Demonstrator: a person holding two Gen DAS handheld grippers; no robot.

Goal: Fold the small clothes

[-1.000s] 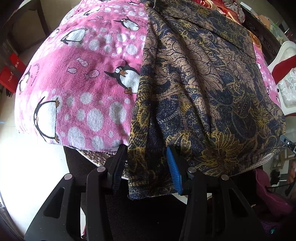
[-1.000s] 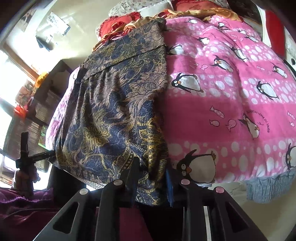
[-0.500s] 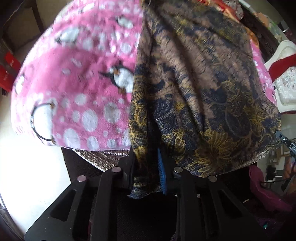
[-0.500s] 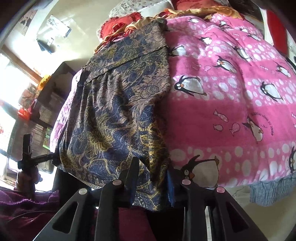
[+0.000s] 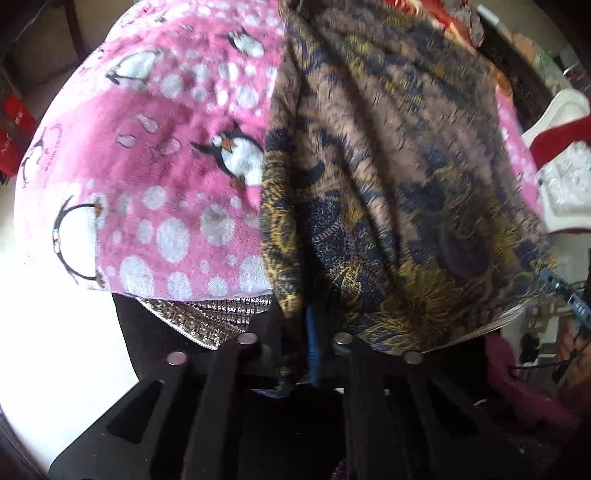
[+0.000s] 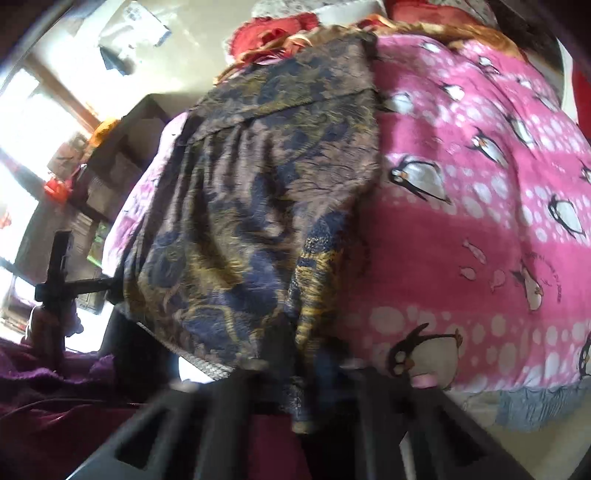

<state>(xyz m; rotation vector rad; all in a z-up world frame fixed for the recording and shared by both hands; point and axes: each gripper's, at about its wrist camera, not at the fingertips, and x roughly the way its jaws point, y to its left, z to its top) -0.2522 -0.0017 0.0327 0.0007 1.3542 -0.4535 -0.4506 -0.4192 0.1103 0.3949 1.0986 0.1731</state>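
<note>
A dark blue, brown and gold patterned garment lies lengthwise on a pink penguin blanket. Its hem hangs over the near edge. My left gripper is closing its jaws tight on the hem's left folded edge, and the blue pad presses the cloth. In the right wrist view the same garment lies left of the blanket. My right gripper closes on the hem's right folded edge, with cloth bunched between the fingers.
Red pillows lie at the far end of the bed. A white chair with a red cloth stands to the right. A dark shelf and a black cross-shaped frame stand to the left, above purple fabric.
Both grippers' jaws, apart around the hem's edges before, have come together on the cloth. The fabric between each pair of fingers has bunched into a narrow fold.
</note>
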